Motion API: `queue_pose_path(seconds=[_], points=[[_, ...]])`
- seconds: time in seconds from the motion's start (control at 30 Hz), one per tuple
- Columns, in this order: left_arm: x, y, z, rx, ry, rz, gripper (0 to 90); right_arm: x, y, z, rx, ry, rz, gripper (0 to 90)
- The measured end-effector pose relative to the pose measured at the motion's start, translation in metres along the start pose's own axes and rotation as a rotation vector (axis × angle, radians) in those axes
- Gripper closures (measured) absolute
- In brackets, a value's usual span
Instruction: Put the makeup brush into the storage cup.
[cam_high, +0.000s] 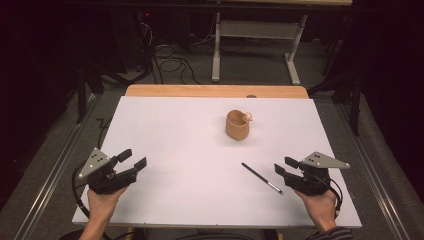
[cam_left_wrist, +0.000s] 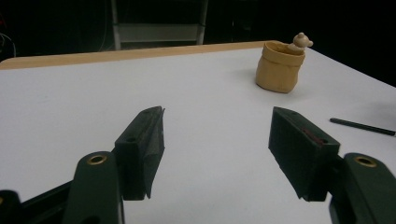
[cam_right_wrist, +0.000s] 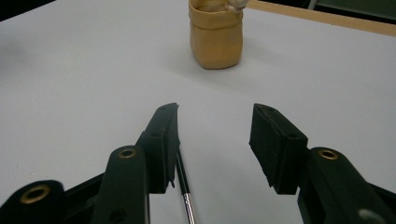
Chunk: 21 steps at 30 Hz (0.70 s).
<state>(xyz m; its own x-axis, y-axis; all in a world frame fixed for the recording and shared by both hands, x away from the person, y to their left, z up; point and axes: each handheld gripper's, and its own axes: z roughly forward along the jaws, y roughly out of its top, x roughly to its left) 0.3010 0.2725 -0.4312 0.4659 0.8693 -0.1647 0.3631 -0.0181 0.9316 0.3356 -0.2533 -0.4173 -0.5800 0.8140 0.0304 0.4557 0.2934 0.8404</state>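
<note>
A tan cup (cam_high: 236, 126) with a small bear figure on its rim stands on the white tabletop (cam_high: 190, 150), right of centre toward the back. A thin black pen (cam_high: 262, 178) with a silver tip lies flat near the front right. My right gripper (cam_high: 282, 167) rests just right of the pen, open, nothing between its jaws. In the right gripper view the pen (cam_right_wrist: 183, 182) lies beside the left jaw and the cup (cam_right_wrist: 215, 35) stands ahead. My left gripper (cam_high: 133, 158) sits at the front left, open and empty. In the left gripper view the cup (cam_left_wrist: 280, 67) and the pen (cam_left_wrist: 362, 126) lie off to the right.
A bare wooden strip (cam_high: 215, 91) borders the table's far edge. Beyond it stand a metal table frame (cam_high: 255, 45) and cables on the dark floor. A rail (cam_high: 45, 180) runs along the table's left side.
</note>
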Motion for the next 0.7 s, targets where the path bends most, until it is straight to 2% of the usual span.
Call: queue_pose_path(seconds=[0.27,0.7], points=[[0.0,0.0,0.0,-0.001,0.001,0.0,36.2,0.002,0.006,0.005,-0.014,0.007,-0.003,52.8],[0.0,0.0,0.0,0.0,0.001,-0.001,36.2,0.003,0.016,0.012,0.0,0.011,-0.034,52.8]])
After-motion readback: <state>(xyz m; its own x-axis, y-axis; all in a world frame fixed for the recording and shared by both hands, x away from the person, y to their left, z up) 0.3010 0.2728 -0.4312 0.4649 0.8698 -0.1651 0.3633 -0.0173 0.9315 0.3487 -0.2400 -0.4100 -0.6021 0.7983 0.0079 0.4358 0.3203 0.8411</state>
